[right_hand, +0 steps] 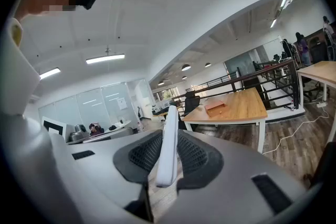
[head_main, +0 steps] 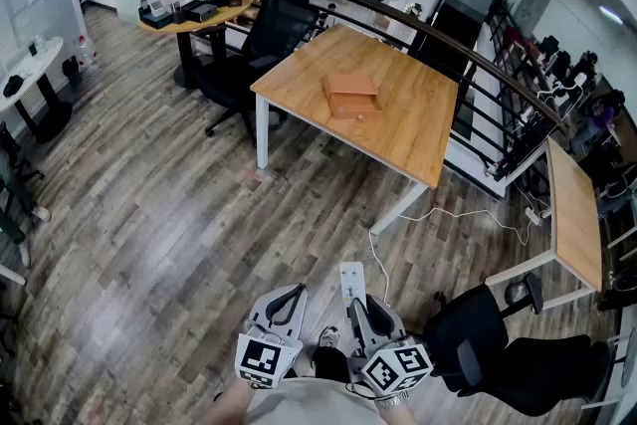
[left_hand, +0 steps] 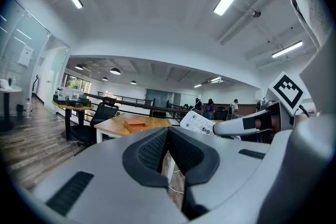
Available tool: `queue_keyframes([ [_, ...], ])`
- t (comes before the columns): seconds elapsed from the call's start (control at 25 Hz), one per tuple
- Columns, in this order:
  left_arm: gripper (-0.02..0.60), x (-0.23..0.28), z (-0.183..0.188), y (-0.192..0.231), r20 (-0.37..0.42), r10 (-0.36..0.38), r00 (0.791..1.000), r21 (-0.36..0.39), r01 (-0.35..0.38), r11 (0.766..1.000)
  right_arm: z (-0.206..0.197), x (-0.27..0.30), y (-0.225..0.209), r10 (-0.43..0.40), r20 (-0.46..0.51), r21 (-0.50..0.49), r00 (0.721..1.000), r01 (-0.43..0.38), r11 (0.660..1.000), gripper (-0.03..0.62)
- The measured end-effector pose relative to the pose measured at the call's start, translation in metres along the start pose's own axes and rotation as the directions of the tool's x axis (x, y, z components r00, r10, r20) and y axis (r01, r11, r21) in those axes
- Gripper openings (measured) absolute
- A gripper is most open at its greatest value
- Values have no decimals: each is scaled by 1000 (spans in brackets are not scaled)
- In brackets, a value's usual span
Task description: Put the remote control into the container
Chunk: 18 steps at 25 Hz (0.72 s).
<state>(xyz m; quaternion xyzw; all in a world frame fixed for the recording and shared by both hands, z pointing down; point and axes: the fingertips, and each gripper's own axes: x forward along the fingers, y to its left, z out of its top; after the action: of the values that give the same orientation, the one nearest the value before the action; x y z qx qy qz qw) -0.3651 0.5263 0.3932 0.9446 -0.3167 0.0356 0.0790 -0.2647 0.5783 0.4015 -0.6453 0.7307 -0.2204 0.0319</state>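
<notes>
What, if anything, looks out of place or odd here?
Nothing looks spilled or damaged. The only loose end is a white cable trailing across the floor beside the table; the remote control sits edge-on in the right gripper.

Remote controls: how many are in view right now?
1. The white remote control is clamped between the right gripper's jaws, far from the wooden container on the table. Others could be hidden.

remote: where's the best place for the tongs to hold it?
Its near end, pads on the two broad flat faces, coming from behind along its length. The remote is a long thin slab, so those faces give most contact. The right tongs hold it just so, most of its length sticking out ahead.
</notes>
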Motion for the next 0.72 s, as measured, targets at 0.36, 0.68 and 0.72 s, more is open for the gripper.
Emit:
queue_keyframes([
  [0.36, 11, 34, -19, 19, -55, 39, 998, 1, -39, 999, -3, 36, -37, 8, -33, 20, 999, -7, 1000, 101],
  [0.68, 11, 128, -12, 17, -54, 22, 998, 24, -21, 999, 19, 87, -110, 34, -56, 77, 998, -29, 997, 103],
  [0.72, 11, 142, -9, 16, -49, 25, 999, 24, -23, 999, 24, 94, -121, 39, -57, 86, 998, -34, 996, 103],
])
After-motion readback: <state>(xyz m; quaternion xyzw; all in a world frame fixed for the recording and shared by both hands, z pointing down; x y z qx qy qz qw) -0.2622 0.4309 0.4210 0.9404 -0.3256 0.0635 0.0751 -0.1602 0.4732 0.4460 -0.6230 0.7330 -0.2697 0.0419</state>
